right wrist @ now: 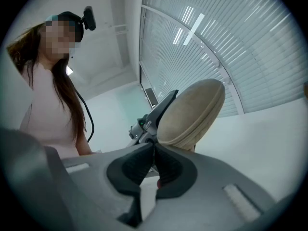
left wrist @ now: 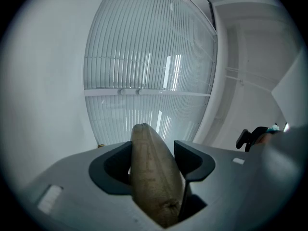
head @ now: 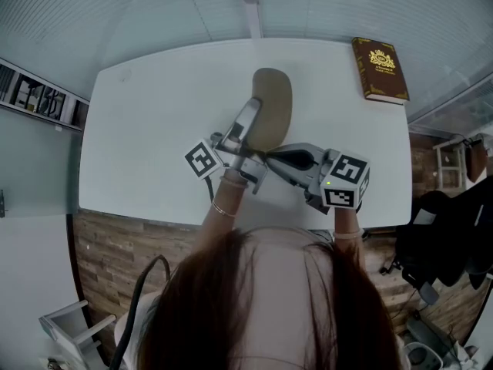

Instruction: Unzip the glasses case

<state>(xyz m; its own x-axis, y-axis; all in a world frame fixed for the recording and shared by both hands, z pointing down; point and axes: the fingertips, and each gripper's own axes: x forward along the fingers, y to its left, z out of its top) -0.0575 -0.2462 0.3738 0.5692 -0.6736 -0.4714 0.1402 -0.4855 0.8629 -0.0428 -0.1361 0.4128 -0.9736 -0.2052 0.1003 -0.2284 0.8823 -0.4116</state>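
Note:
A tan fabric glasses case (head: 271, 106) is held up off the white table (head: 154, 129), long axis pointing away from me. My left gripper (head: 248, 129) is shut on it, a pad pressed against each long side; in the left gripper view the case (left wrist: 151, 172) fills the space between the jaws of the left gripper (left wrist: 154, 150). My right gripper (head: 269, 157) comes in from the right at the case's near end. In the right gripper view its pads meet just under the case (right wrist: 192, 112), so the right gripper (right wrist: 153, 146) is shut. No zipper pull shows between them.
A brown book (head: 380, 69) lies at the table's far right corner. The table's near edge runs just in front of my body, above a wood floor. A dark chair (head: 447, 237) stands to the right and a shelf (head: 38, 95) to the left.

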